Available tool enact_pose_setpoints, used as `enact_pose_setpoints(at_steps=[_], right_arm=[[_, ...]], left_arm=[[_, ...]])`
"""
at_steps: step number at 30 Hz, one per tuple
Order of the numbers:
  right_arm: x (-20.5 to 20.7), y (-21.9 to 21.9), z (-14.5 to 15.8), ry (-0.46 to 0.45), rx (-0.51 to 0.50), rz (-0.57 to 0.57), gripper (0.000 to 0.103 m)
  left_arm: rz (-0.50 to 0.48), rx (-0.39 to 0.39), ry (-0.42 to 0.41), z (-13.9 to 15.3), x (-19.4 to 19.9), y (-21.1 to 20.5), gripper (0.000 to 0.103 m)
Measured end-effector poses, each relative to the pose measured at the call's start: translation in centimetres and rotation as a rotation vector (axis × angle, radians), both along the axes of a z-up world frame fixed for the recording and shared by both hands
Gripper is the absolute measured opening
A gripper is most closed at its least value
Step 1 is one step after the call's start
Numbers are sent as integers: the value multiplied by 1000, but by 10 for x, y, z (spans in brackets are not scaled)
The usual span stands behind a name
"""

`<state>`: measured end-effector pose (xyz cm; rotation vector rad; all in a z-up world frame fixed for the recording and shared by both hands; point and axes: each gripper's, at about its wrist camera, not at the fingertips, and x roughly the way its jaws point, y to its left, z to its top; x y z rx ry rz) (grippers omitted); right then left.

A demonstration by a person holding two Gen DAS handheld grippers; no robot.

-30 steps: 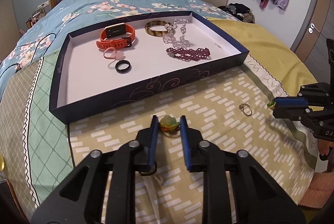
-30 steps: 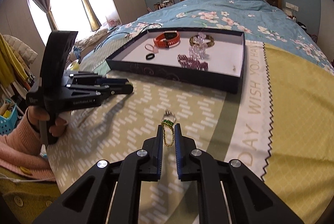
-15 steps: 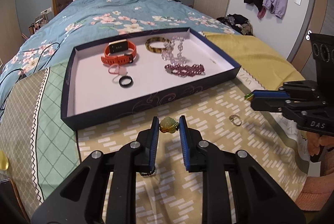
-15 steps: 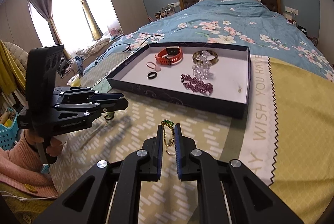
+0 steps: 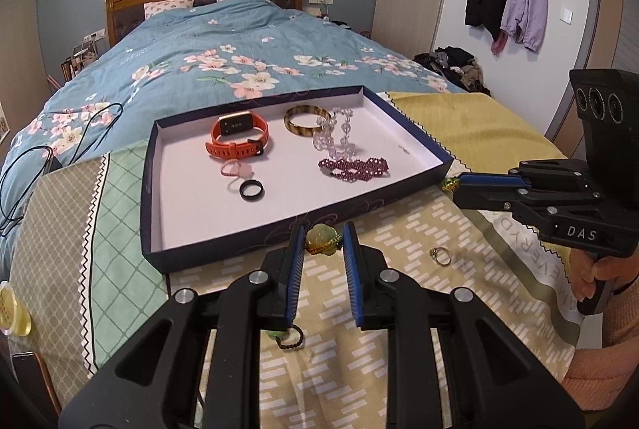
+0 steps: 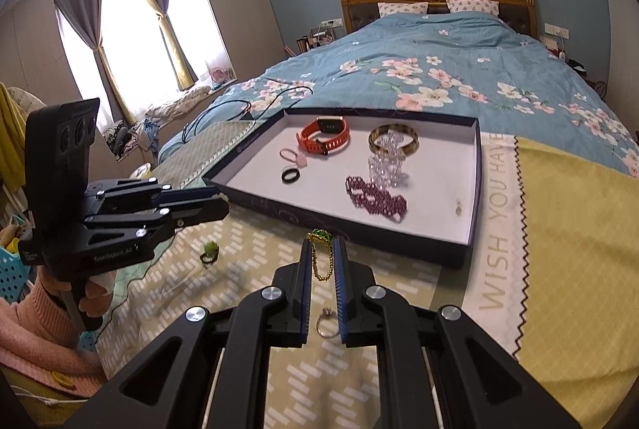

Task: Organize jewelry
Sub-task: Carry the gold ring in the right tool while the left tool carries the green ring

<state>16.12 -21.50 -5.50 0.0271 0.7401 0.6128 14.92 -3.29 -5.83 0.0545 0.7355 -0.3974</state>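
Two claws, two clamped trinkets

1 tray (image 5: 223,249), 3 rings (image 5: 251,188), 2 grippers (image 5: 322,243)

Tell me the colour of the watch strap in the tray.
Orange-red; the watch shows best in the left wrist view.
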Motion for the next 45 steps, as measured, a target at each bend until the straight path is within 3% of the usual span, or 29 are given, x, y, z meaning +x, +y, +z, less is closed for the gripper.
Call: enact_pose_setpoints(at_steps=[16,45], right_arm=[[25,9,11,-31,-6,-4,9],[50,14,11,-29,-3,-31,9]], left_arm=[[32,-16,-36,14,11,9,20],[58,-9,-50,13,33,11,20]])
